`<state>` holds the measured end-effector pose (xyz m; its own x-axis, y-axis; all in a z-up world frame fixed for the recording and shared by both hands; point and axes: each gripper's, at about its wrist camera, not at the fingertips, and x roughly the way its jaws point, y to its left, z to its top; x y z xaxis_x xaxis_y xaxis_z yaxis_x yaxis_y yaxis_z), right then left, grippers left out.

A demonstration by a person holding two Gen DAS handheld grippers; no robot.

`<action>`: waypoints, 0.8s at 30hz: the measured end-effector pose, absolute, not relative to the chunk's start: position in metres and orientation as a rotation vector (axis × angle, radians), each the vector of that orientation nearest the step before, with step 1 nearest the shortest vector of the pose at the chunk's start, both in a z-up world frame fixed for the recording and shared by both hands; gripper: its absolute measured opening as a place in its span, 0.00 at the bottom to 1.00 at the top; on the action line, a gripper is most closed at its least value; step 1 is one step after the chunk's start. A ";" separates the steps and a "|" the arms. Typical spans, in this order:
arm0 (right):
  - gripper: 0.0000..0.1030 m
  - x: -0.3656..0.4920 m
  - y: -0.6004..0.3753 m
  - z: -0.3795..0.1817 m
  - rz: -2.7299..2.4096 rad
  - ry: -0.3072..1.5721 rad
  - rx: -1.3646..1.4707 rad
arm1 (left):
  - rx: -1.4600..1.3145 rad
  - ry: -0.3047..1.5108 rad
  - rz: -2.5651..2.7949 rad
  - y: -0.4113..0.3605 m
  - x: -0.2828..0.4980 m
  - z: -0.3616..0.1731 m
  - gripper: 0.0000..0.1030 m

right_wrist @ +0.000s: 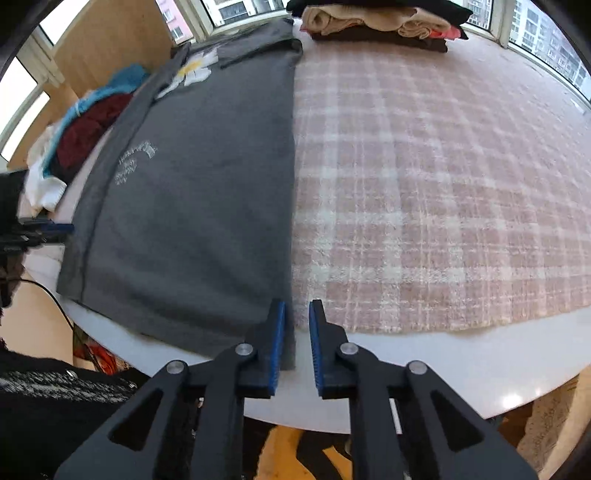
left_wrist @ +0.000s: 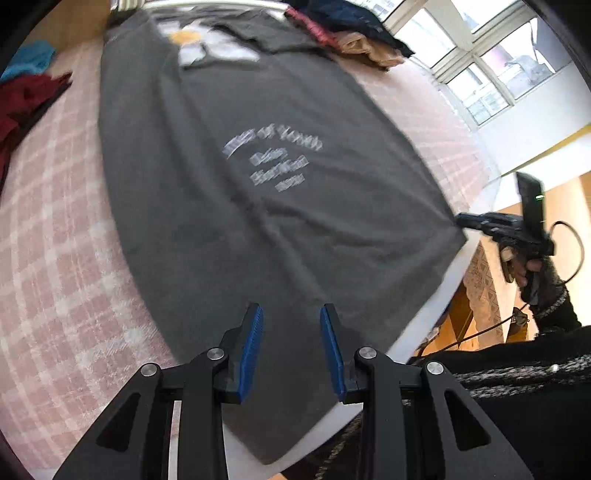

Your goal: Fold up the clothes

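Note:
A dark grey T-shirt (left_wrist: 258, 206) with white lettering and a daisy print lies flat on the pink plaid cloth, its hem hanging over the near table edge. It also shows in the right wrist view (right_wrist: 199, 192), folded lengthwise with a straight right edge. My left gripper (left_wrist: 291, 314) is open and empty just above the shirt's hem. My right gripper (right_wrist: 297, 306) is open at the shirt's near right corner, its jaws standing to either side of the fabric edge. The right gripper also shows in the left wrist view (left_wrist: 480, 221), beside the shirt's right corner.
A pink plaid cloth (right_wrist: 443, 184) covers the white table (right_wrist: 424, 373). Folded clothes (right_wrist: 376, 22) are stacked at the far side. Loose red, blue and white garments (right_wrist: 81, 129) lie at the left. Windows stand beyond the table.

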<state>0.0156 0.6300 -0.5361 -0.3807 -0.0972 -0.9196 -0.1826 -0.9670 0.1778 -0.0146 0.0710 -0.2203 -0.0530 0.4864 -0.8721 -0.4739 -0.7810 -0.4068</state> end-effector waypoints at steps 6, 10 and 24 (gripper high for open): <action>0.13 0.017 0.650 -0.512 2.591 0.411 -1.596 | -1.455 0.055 1.860 0.131 -0.010 -0.193 0.35; 0.14 -0.004 0.667 -0.493 2.635 0.361 -1.513 | -1.382 0.170 1.797 0.199 0.000 -0.190 0.36; 0.31 -0.163 0.694 -0.437 2.835 0.151 -1.500 | -1.275 0.452 1.769 0.384 0.040 -0.232 0.47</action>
<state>-0.1627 0.6936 -0.4368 -0.5616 -0.1054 -0.8207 0.0176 -0.9931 0.1155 0.0398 0.3843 -0.2324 -0.0820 0.4426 -0.8930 -0.8168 -0.5433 -0.1942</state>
